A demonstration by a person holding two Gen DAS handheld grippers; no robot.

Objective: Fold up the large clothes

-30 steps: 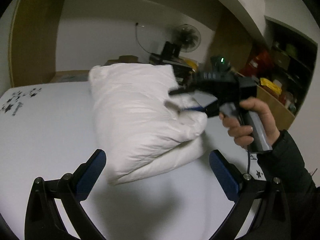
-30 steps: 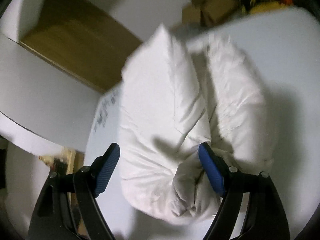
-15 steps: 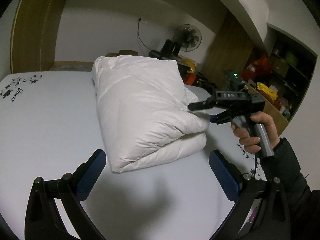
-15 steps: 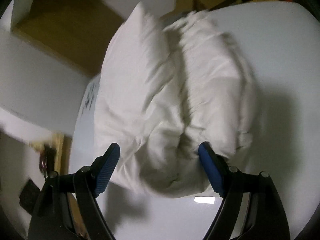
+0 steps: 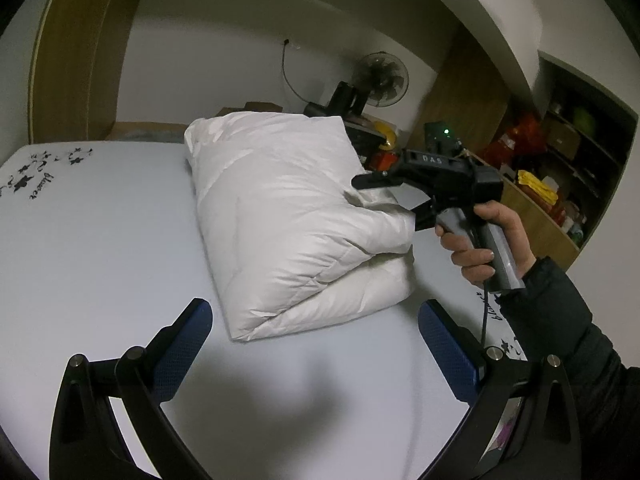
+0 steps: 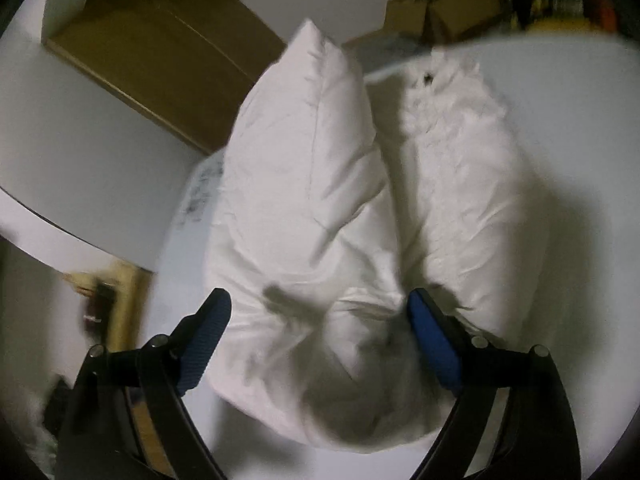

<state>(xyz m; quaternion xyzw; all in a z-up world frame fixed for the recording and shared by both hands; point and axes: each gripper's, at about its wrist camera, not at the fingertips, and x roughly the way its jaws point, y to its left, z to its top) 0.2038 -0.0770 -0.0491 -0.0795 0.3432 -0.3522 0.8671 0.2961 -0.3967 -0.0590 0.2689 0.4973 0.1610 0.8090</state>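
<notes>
Left wrist view: the left gripper (image 5: 314, 354) waits wide apart, holding nothing, near the folded white puffy coat (image 5: 296, 224) lying on the white surface (image 5: 100, 240). To its right, the right gripper (image 5: 394, 200) has just been opening, its jaws apart around the coat's edge, probably letting the fold rest.

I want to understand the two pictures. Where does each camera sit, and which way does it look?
Left wrist: on the left gripper, looking across the bed at the folded duvet; its open fingers, the right gripper and right hand show.
Right wrist: on the right gripper, looking down at the duvet's end, which lies between its fingers; the jaws have just been opening.
Shared: the duvet, the bed.
</notes>
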